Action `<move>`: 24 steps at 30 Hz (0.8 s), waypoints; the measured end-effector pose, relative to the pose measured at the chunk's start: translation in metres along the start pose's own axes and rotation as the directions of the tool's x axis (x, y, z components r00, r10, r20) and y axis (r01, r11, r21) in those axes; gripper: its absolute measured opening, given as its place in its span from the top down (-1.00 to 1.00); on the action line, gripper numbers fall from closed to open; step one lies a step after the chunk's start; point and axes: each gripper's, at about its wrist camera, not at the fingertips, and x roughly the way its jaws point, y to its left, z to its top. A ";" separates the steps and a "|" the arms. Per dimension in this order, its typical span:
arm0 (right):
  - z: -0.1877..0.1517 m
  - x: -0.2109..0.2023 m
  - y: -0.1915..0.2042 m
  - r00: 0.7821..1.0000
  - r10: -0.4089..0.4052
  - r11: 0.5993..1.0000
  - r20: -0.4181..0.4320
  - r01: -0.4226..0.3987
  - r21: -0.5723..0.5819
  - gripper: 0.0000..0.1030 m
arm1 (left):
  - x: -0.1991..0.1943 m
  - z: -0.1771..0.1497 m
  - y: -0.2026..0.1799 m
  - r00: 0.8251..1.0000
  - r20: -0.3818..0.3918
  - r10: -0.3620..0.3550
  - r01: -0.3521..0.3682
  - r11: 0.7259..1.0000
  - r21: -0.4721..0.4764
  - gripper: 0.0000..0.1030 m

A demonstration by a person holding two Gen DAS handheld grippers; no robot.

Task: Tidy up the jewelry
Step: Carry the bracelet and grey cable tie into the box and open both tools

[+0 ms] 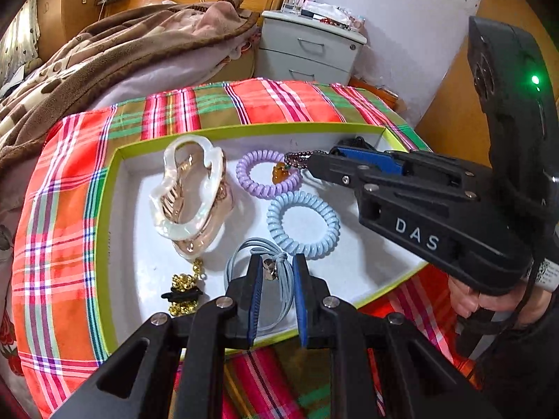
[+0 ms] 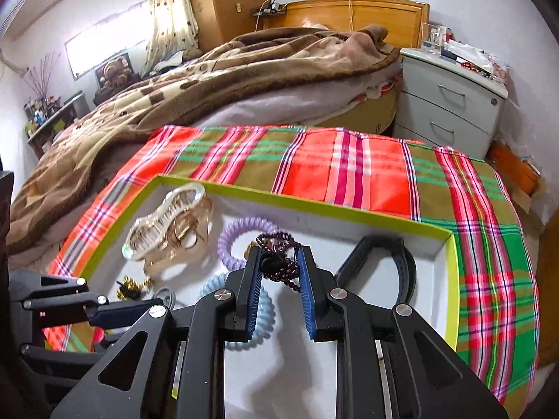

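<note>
A white box with a lime-green rim (image 1: 115, 181) (image 2: 314, 206) lies on a plaid cloth. My left gripper (image 1: 278, 272) (image 2: 159, 305) is low at the near side, shut on a grey elastic hair tie (image 1: 284, 300) (image 2: 168, 295) by its knot and small charm. My right gripper (image 2: 279, 262) (image 1: 309, 167) is shut on a bunch of dark red beads (image 2: 279, 244) (image 1: 297, 157) with an amber pendant (image 1: 279, 174), over the box's far right part. In the box lie a pearly hair claw (image 1: 188, 192), a purple coil tie (image 1: 258, 178) and a blue coil tie (image 1: 304, 223).
Gold beads with a black piece (image 1: 183, 289) lie at the box's near left. A black strap (image 2: 394, 265) sits in the right corner. The plaid cloth (image 2: 367, 171) surrounds the box. Behind are a bed with a brown blanket (image 2: 209, 80) and a white nightstand (image 2: 450, 104).
</note>
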 end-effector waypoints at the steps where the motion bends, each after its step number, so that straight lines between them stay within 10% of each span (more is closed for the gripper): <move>1: -0.001 0.001 0.000 1.000 0.002 1.000 -0.009 -0.002 -0.007 0.58 | 0.001 0.000 0.000 1.000 -0.002 0.000 0.000 1.000 -0.001 0.65; 24: -0.007 -0.002 0.002 0.999 0.032 0.999 -0.032 -0.031 0.013 0.36 | -0.004 -0.004 -0.001 1.000 -0.008 -0.005 0.005 1.000 -0.017 0.31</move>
